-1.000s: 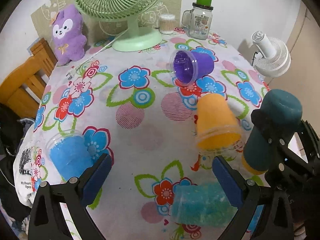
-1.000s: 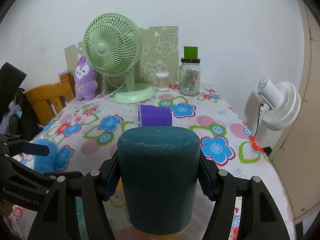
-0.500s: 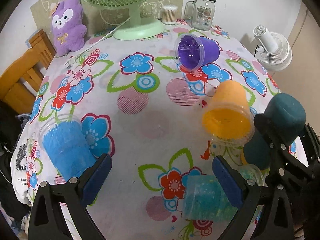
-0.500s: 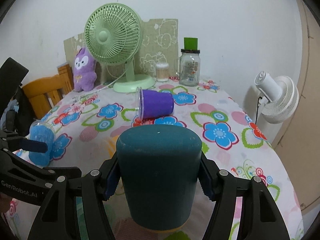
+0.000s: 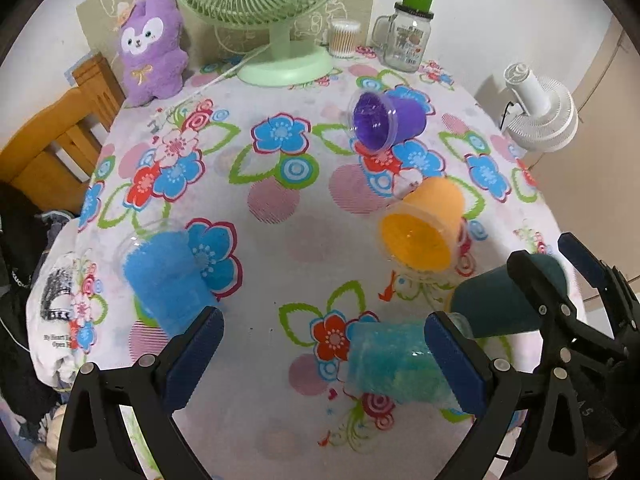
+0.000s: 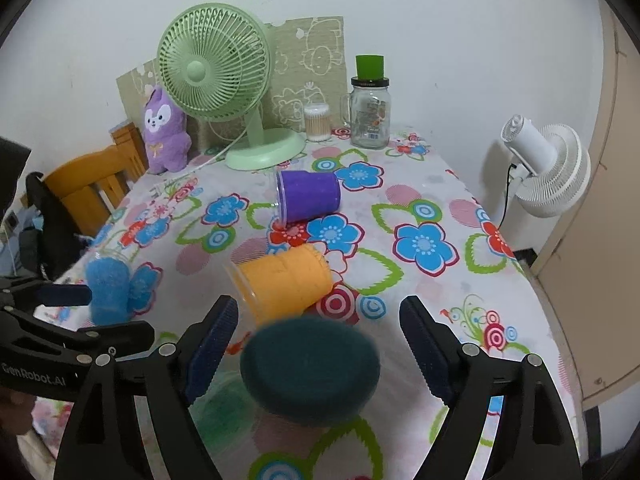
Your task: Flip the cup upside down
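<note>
A dark teal cup (image 6: 310,370) stands upside down, base up, between the spread fingers of my right gripper (image 6: 320,350), which is open and no longer touches it. It also shows in the left wrist view (image 5: 508,300). An orange cup (image 6: 286,284) lies on its side just beyond it. A purple cup (image 6: 310,196) lies on its side farther back. A blue cup (image 5: 164,276) stands at the left edge. A turquoise cup (image 5: 388,358) lies on its side by my open, empty left gripper (image 5: 320,354).
The floral tablecloth (image 5: 280,240) covers the table. A green fan (image 6: 240,92), a purple plush (image 6: 166,136), a glass jar (image 6: 370,116) and a cotton swab box (image 6: 318,122) stand at the back. A white fan (image 6: 548,168) stands off the right edge. A wooden chair (image 5: 52,136) is at the left.
My right gripper has opened and let go of the dark teal cup, and has risen and tilted down over it. The left gripper has drawn back slightly.
</note>
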Tool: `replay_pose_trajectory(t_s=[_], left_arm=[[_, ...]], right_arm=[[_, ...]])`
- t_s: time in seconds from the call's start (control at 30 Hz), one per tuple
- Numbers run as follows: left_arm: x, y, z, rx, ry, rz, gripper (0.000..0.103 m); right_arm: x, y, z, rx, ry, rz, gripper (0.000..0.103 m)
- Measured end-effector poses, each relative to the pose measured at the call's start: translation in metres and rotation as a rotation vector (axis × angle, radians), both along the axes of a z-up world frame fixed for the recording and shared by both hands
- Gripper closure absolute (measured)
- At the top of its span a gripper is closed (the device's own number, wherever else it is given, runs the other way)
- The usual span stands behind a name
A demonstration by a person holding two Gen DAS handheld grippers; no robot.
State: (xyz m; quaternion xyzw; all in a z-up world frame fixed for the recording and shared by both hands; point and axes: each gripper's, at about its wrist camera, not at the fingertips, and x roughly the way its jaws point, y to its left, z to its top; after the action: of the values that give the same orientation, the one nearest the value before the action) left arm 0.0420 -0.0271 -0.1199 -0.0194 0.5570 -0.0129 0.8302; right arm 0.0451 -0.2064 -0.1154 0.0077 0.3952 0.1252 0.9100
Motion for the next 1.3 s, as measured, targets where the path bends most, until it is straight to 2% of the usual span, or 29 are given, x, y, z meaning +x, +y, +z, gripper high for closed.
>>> replay_pose_trajectory(t_s=[0.27, 0.57, 0.87, 1.3], left_arm=[[-0.014, -0.002, 0.054, -0.015, -0.018, 0.039, 0.001], [-0.031, 0.004, 0.100, -0.007, -0.067, 0.115, 0.001], [-0.046, 0.008, 0.129, 0.018, -0.130, 0.149, 0.001], [-0.063, 0.004, 0.140, 0.036, -0.176, 0.144, 0.000]], right_arm=[[0.002, -0.009, 0.056, 0.056, 0.138, -0.004, 0.017], [-0.006, -0.001, 0.107, 0.005, 0.108, 0.052, 0.017], [-0.013, -0.002, 0.128, -0.038, 0.127, 0.051, 0.017], [-0.030, -0.002, 0.141, -0.054, 0.088, 0.024, 0.017]])
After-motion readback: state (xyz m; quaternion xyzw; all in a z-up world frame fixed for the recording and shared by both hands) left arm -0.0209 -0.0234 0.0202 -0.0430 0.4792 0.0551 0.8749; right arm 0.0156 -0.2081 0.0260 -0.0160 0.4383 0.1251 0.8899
